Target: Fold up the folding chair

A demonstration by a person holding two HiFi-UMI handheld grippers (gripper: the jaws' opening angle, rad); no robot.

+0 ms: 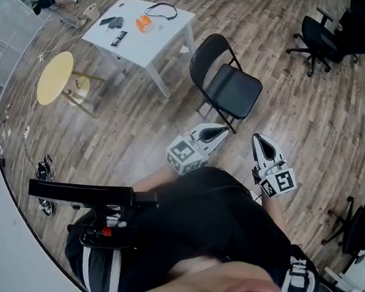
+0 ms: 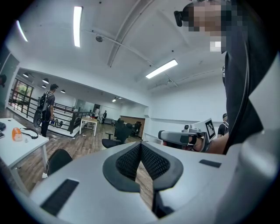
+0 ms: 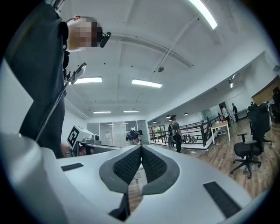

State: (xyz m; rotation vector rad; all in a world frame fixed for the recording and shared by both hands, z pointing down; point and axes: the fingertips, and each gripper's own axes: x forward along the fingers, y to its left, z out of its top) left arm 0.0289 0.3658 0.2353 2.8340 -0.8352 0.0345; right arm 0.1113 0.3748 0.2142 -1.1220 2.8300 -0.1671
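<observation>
Dark-clothed torso fills the bottom of the head view and hides both hands and the gripper handles. Left gripper: jaws closed pad to pad, nothing between them, as its own view shows. Right gripper: likewise closed and empty.

Both are clear of the chair. It stands unfolded on the wood floor just beyond their tips, seat towards the person, back near a corner of the white table. Its legs are largely hidden under the seat. The left gripper view shows only the top of the chair back, low at left, cut off by the gripper body.

Items on the table are too small to identify, save one orange object. Legible marks are limited to black-and-white square patterns on the marker cubes. Any other print is too small to read.
</observation>
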